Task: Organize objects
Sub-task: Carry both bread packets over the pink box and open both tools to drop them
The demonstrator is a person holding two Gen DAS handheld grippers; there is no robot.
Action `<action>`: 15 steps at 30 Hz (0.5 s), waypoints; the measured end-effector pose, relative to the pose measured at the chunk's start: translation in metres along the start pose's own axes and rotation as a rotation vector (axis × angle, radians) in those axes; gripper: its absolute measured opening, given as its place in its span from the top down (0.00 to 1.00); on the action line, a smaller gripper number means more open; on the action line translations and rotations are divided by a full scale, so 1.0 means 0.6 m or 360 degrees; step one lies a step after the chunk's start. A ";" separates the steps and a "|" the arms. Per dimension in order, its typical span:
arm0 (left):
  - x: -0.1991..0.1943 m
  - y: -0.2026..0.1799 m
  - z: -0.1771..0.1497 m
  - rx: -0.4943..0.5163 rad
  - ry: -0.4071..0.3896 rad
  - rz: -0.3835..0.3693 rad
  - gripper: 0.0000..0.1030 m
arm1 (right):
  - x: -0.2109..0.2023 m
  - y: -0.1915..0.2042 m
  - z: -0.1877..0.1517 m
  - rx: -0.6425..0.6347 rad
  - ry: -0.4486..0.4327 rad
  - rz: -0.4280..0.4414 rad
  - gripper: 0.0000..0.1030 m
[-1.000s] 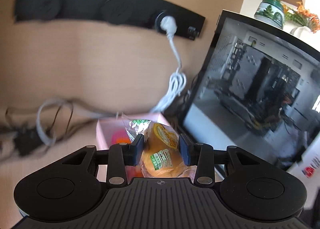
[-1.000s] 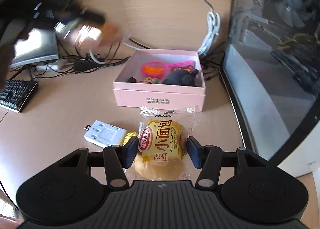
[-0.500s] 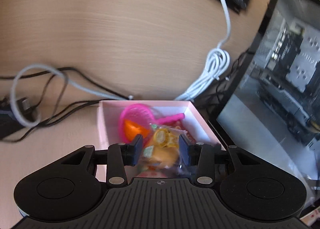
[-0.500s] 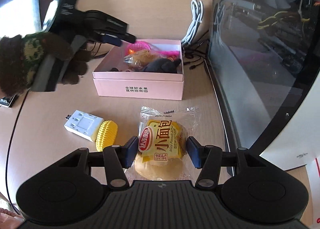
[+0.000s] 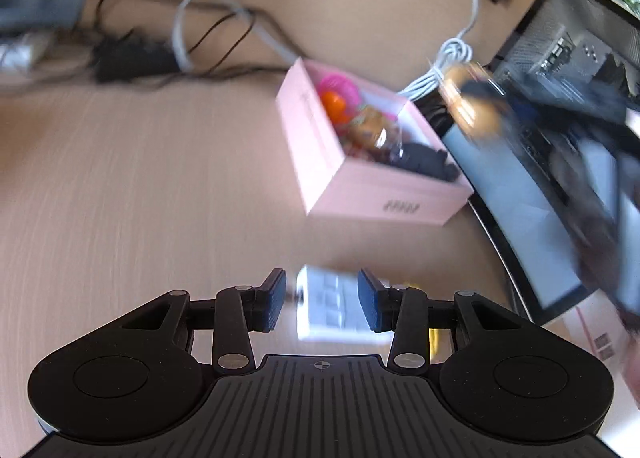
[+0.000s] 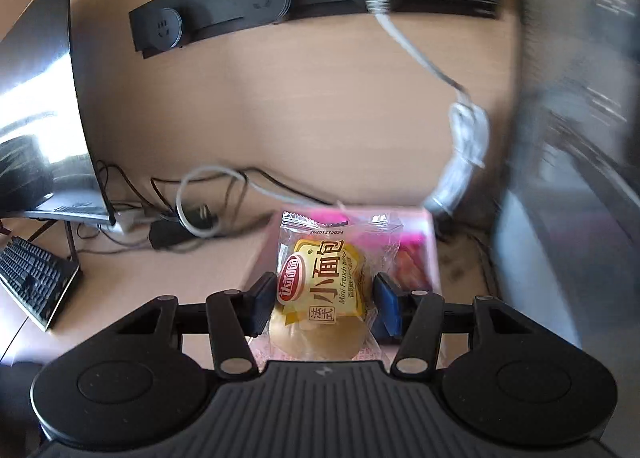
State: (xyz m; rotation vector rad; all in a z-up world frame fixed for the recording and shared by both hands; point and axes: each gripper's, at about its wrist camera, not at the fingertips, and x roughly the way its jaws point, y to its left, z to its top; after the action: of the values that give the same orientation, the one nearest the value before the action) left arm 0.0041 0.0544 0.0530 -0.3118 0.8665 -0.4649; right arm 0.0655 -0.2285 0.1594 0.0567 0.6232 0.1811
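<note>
The pink box (image 5: 362, 188) holds a magenta-pink toy (image 5: 340, 84) with an orange piece, a clear-wrapped golden-brown bun and something black, and it stands on a pale tan wood-grain desk (image 5: 140, 178) beside a white charger (image 5: 332, 306) and a sliver of yellow. Both grippers are black with dark blue pads, and the bread packet (image 6: 326, 286) is clear film printed in yellow with a red oval logo over a golden-brown bun. Behind it run a black socket strip (image 6: 312, 6), a white plug and cable (image 6: 408, 42), black wires, and a black keyboard (image 6: 36, 282).
</note>
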 end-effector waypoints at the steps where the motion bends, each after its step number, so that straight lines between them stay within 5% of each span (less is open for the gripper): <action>1: -0.008 0.003 -0.008 -0.0008 -0.0002 0.0007 0.58 | 0.022 0.010 0.011 -0.0041 -0.0019 -0.0011 0.49; 5: -0.045 0.020 -0.033 -0.0068 -0.0043 0.0031 0.58 | 0.124 0.048 0.046 -0.0086 -0.0035 -0.0060 0.49; 9: -0.072 0.036 -0.051 -0.0049 -0.0035 0.0078 0.58 | 0.224 0.076 0.041 -0.0084 0.0143 -0.0150 0.43; 15: -0.065 0.046 -0.062 0.0042 0.0087 0.0031 0.58 | 0.112 0.105 -0.036 -0.0105 0.0091 -0.0050 0.21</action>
State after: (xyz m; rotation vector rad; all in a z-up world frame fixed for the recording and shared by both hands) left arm -0.0398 0.0952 0.0438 -0.2672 0.9149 -0.4685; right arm 0.0970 -0.1539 0.1101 -0.0221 0.6739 0.1731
